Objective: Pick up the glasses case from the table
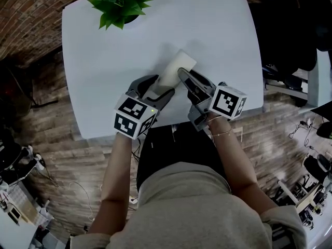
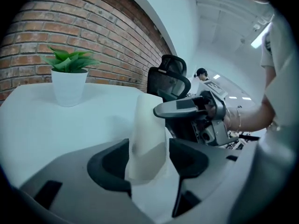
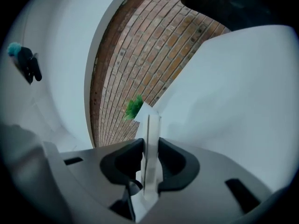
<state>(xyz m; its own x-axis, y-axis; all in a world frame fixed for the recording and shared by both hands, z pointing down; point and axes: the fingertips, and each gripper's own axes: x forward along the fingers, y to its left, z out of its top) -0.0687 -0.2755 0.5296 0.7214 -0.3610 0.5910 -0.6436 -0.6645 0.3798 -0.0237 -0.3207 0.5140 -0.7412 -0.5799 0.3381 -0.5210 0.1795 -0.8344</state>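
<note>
Plain white glasses case (image 1: 176, 69), flat, tapered, smooth-sided

We can read no words, numbers or brand names in any view. The only signs are black-and-white square patterns, one set on the cube (image 1: 134, 117) of the left gripper (image 1: 156, 88) and another on the cube (image 1: 228, 101) of the right gripper (image 1: 185, 79) — coded marks, not letters.
</note>
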